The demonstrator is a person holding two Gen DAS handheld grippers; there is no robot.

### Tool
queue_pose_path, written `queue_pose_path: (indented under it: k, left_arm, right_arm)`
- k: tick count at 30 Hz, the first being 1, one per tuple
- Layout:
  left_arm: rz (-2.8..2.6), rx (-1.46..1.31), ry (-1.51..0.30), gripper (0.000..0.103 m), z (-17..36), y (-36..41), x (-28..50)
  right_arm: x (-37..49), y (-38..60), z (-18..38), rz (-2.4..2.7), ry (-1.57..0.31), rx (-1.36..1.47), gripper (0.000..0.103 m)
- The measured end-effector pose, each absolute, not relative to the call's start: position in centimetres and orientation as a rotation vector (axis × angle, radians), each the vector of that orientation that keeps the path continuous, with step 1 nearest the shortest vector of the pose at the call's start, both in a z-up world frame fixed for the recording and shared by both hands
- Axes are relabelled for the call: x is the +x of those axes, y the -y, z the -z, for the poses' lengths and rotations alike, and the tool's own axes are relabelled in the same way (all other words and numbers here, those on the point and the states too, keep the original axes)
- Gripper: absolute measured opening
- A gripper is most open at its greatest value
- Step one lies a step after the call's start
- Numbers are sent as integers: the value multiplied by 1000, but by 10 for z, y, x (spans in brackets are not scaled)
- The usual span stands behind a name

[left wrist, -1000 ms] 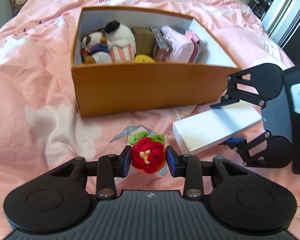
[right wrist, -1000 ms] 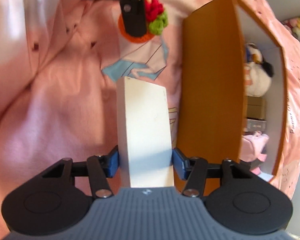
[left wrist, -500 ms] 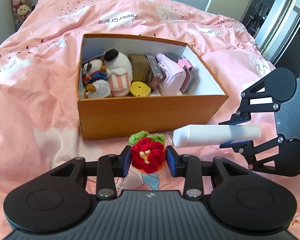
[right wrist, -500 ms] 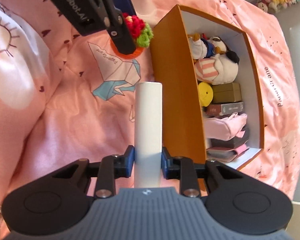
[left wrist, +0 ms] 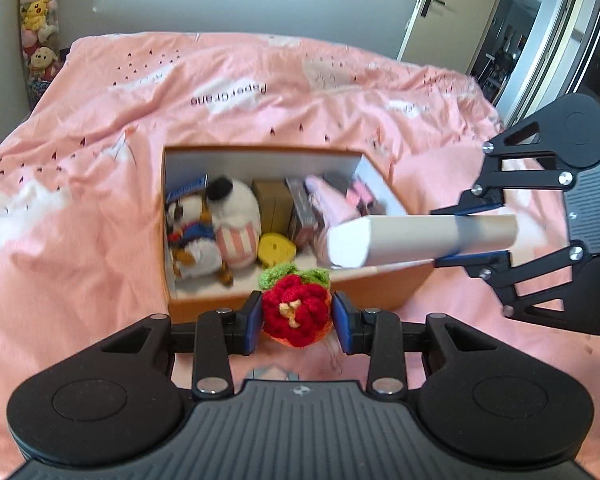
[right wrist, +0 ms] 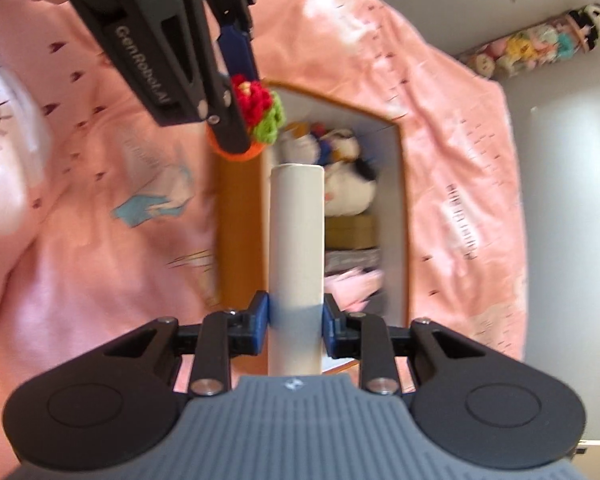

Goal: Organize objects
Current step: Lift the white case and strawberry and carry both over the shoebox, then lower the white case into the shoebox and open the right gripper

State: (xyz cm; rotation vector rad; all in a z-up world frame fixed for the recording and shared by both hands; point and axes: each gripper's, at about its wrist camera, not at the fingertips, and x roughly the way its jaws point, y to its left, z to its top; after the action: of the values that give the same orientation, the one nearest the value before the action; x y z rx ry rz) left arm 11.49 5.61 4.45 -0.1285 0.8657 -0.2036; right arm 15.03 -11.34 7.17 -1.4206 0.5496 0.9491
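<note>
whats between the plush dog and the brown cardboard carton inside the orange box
In the left wrist view, a white plush with pink-striped bottom sits between the plush dog and the brown cardboard carton in the orange box.

Red crocheted flower (left wrist: 296, 312), orange box (left wrist: 380, 284)

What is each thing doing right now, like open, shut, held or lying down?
Box: open, no lid, partly full.
Knitted flower: held in the left gripper.
White packet: clamped in the right gripper, above the box.
Stuffed toys: lying inside the box.
Door: ajar.
</note>
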Motion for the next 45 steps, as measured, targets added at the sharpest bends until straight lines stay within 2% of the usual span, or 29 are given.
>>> queue_pose_path:
  k: [4, 12, 20, 30, 45]
  left_arm:
    - [195, -159, -865, 41, -53, -70, 136]
    - [150, -163, -875, 41, -56, -90, 177]
    - [85, -204, -951, 41, -19, -81, 203]
    - [-3, -231, -1008, 41, 17, -64, 202]
    - [-32, -253, -1022, 42, 27, -70, 194]
  right_arm:
    - [177, 99, -74, -962, -555, -1418, 28]
    - [236, 72, -45, -1024, -697, -1395, 28]
    - [273, 58, 3, -1126, -845, -1384, 28]
    - [299, 50, 48, -1178, -960, -1397, 29]
    - [298, 47, 61, -1135, -1012, -1365, 31]
